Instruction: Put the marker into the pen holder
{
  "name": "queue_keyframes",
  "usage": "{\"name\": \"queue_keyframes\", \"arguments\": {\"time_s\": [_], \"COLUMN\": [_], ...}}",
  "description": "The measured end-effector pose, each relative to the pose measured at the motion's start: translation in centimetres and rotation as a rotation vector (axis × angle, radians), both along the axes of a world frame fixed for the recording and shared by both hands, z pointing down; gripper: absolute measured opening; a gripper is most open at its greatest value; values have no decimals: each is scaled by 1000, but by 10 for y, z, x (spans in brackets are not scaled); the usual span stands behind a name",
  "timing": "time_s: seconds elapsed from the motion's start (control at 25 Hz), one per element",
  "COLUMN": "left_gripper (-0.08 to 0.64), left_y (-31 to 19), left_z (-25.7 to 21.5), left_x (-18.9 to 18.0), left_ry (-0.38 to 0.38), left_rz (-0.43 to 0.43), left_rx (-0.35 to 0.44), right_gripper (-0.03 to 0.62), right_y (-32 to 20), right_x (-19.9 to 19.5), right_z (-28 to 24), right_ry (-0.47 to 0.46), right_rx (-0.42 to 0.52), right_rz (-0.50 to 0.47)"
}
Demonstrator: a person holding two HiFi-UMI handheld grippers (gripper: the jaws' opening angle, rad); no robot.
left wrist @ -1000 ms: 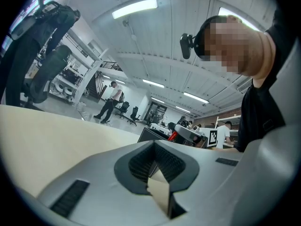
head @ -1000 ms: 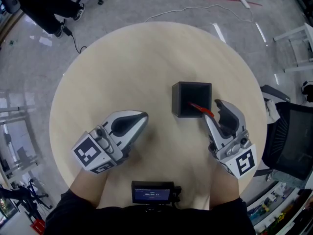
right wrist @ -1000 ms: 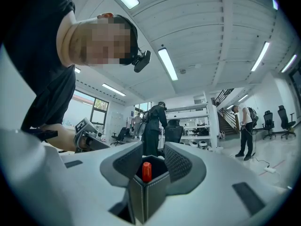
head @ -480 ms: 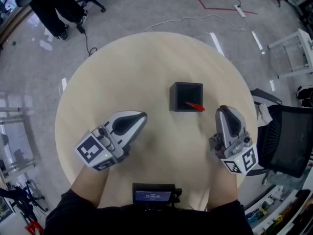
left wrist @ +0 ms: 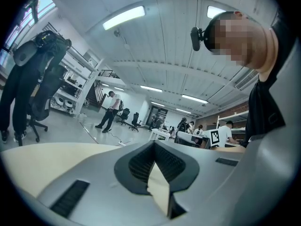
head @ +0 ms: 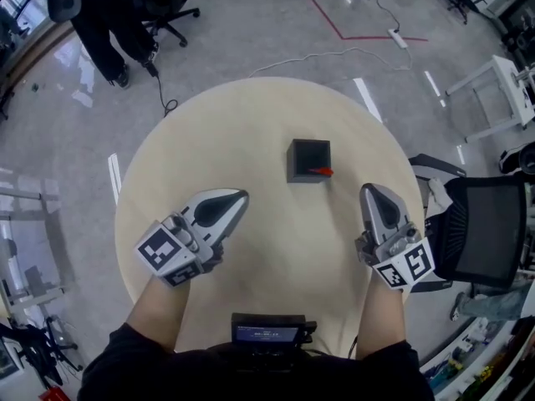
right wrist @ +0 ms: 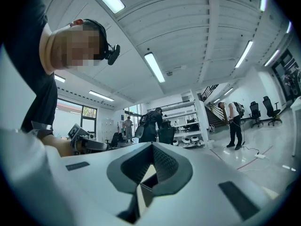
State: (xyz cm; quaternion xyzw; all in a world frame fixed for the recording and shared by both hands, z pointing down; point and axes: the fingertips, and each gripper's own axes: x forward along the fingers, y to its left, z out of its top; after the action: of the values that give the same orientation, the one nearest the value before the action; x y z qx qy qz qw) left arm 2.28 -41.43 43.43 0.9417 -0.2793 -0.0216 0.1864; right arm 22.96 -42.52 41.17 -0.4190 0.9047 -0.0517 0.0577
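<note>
Marker [head: 320, 171] — mostly hidden inside pen holder [head: 292, 162].

Since a second ago: right claw [head: 373, 195] pulled back from pen holder [head: 292, 162] toward near right edge of worktop [head: 251, 124]; jaws gone from wide apart to closed, empty. marker [head: 320, 171] let go, now leaning inside holder.

The left tongs [left wrist: 154, 146] sit closed above the pale table [left wrist: 33, 164], 1 jacket-draped chair [left wrist: 35, 74] standing far left.

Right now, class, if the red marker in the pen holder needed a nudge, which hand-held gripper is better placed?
Probably right: the marker leans out at the right edge of the pen holder, nearer the right hand-held gripper than the left hand-held gripper.
</note>
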Motion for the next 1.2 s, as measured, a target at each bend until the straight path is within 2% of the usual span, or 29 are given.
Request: {"name": "queue_keyframes", "arguments": {"time_s": [0.16, 0.44, 0.72, 0.96, 1.04, 1.2], "left_gripper": [2, 2, 2, 2, 2, 2], "left_y": [19, 63, 117, 168, 183, 219], "left_z": [-24, -69, -102, -121, -129, -142], "left_x": [-13, -33, -44, -57, -56, -52], "left_ry": [2, -5, 33, -11, -24, -36], "left_rz": [-2, -2, 38, 90, 112, 140], "left_rx": [31, 12, 5, 30, 55, 52], "right_gripper": [3, 3, 3, 3, 3, 3], "right_y": [18, 60, 114, 172, 191, 231], "right_x": [-8, -13, -19, -27, -23, -14], "right_z": [-18, -75, -118, -153, -163, -174], "right_ry": [8, 11, 57, 69, 69, 76], "right_rx": [-28, -31, -25, -8, 0, 4], "right_rz": [7, 25, 83, 141, 162, 188]}}
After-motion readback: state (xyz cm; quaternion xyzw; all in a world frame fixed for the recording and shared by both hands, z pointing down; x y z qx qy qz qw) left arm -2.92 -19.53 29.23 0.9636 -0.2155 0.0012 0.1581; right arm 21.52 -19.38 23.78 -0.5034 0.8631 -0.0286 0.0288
